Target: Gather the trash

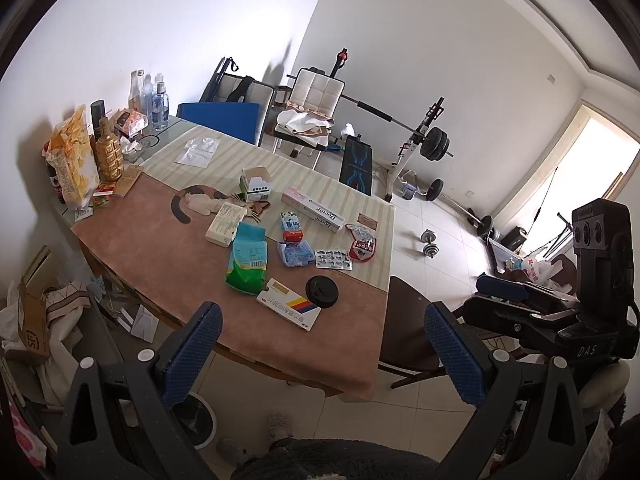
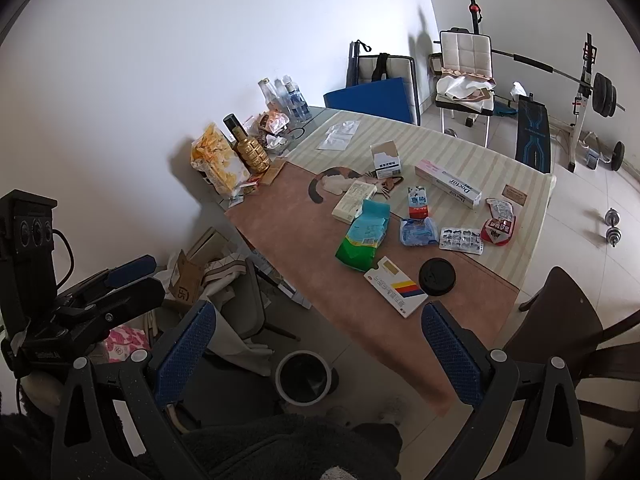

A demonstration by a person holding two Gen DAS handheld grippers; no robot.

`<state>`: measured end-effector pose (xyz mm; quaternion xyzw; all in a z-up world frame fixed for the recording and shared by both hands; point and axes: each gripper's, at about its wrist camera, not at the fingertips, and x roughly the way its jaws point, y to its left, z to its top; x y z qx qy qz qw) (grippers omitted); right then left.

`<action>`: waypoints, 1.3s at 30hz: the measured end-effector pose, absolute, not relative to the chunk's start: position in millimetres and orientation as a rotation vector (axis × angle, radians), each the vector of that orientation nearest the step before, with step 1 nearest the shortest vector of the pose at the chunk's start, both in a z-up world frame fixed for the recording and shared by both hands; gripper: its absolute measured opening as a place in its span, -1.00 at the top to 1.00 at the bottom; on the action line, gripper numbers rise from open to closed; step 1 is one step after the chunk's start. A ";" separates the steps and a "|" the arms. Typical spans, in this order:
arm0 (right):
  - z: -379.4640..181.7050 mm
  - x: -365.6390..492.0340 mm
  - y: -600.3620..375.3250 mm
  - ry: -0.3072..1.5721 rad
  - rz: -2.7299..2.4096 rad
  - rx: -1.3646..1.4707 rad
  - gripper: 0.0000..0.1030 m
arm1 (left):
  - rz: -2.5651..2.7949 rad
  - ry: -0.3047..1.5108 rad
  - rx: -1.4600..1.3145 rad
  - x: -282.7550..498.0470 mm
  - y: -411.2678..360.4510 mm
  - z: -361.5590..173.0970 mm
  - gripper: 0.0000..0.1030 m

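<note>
Trash lies across the table (image 1: 168, 264) (image 2: 280, 216): a green and blue bag (image 1: 247, 262) (image 2: 362, 236), a white box with a coloured stripe (image 1: 289, 304) (image 2: 396, 286), a black lid (image 1: 321, 291) (image 2: 437, 276), a blister pack (image 1: 334, 259) (image 2: 461, 241), a blue wrapper (image 1: 296, 253) (image 2: 418, 232), a red pouch (image 1: 363, 245) (image 2: 499, 229) and a long Doctor box (image 1: 313, 210) (image 2: 448, 184). A waste bin (image 2: 304, 376) (image 1: 198, 420) stands on the floor below the table's near edge. My left gripper (image 1: 324, 360) and right gripper (image 2: 320, 356) are open, empty, held before the table.
Bottles (image 1: 108, 152), a snack bag (image 1: 74, 160) and water bottles (image 1: 154, 100) stand at the table's far left by the wall. A brown chair (image 2: 560, 320) is at the table's right. Cardboard and cloth (image 2: 200, 280) lie on the floor left. Weight bench and dumbbell (image 1: 428, 244) beyond.
</note>
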<state>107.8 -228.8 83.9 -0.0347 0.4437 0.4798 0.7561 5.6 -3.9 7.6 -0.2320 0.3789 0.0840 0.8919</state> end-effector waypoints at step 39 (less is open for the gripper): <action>86.8 107.3 -229.4 0.967 1.043 -0.055 -1.00 | 0.151 0.791 -0.471 9.7 -7.1 14.9 -1.00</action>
